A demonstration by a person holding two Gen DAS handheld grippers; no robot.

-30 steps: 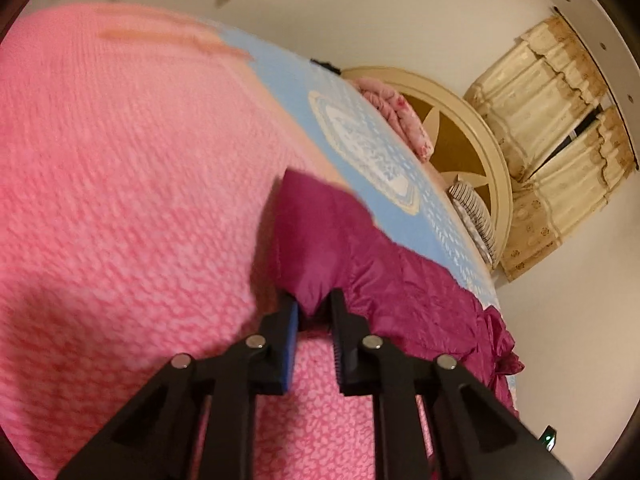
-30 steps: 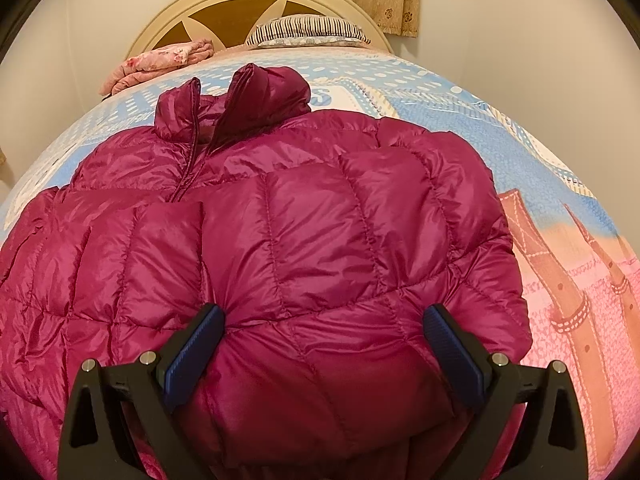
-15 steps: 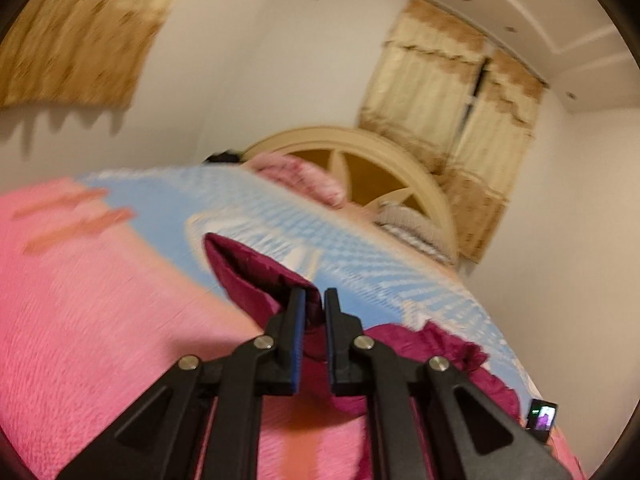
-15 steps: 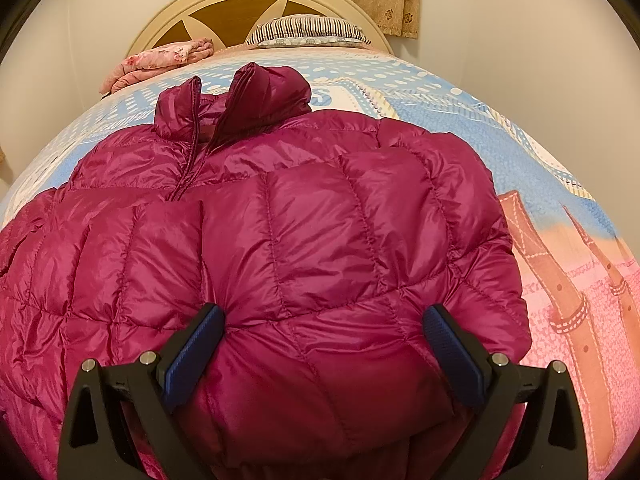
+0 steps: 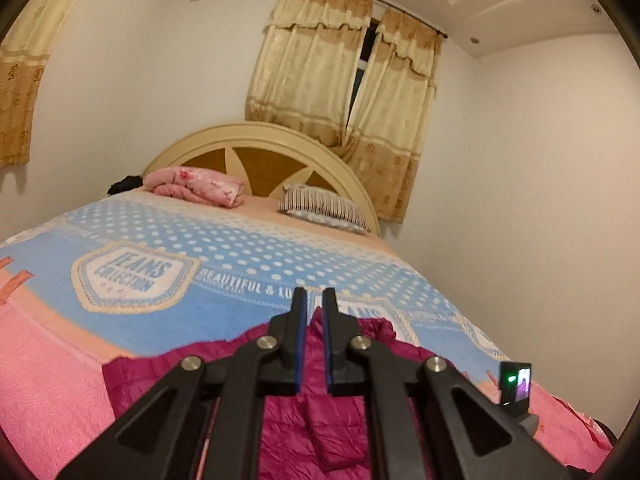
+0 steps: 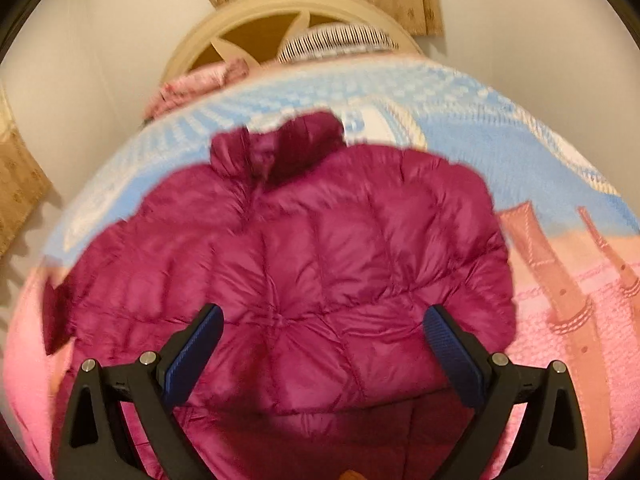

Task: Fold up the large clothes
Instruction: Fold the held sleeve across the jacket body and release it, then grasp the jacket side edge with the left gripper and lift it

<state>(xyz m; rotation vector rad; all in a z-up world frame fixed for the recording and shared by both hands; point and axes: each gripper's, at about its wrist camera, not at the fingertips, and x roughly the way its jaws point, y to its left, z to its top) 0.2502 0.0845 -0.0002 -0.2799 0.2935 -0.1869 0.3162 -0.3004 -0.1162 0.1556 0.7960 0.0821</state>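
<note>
Jacket: 1, magenta quilted puffer jacket (image 6: 304, 248), lying on the bed, front up, collar toward the headboard; covers the near half of the bedspread in the right wrist view.
Jacket collar: 1, stand-up collar (image 6: 280, 148), split open at the zip.
Left gripper: 1, left gripper (image 5: 315, 336), fingers narrow, pinched on a fold of the jacket (image 5: 316, 408); magenta fabric runs up between the two blue pads and hangs down below them.
Right gripper: 1, right gripper (image 6: 322, 352), fingers spread wide above the lower jacket; nothing held, whether the pads touch the fabric cannot be told.
Bed: 1, covered by one bedspread (image 5: 248, 252), blue dotted zone toward the headboard, pink zone near the foot, shield badge and text printed on the blue.
Headboard: 1, cream arched headboard (image 5: 256, 136) with brown inset panels.
Pillow: 1, striped pillow (image 5: 324, 206), at the head of the bed, right side in the left wrist view.
Pink blanket: 1, folded pink blanket (image 5: 196, 186), at the head of the bed, left of the pillow, apart from it.
Dark item: 1, small dark item (image 5: 126, 184) just beside the blanket; too small to identify.
Curtains: 2 sets, beige curtains (image 5: 344, 80) behind the headboard, second curtain (image 5: 20, 72) on the left wall.
Image quality: right wrist view blurred.
</note>
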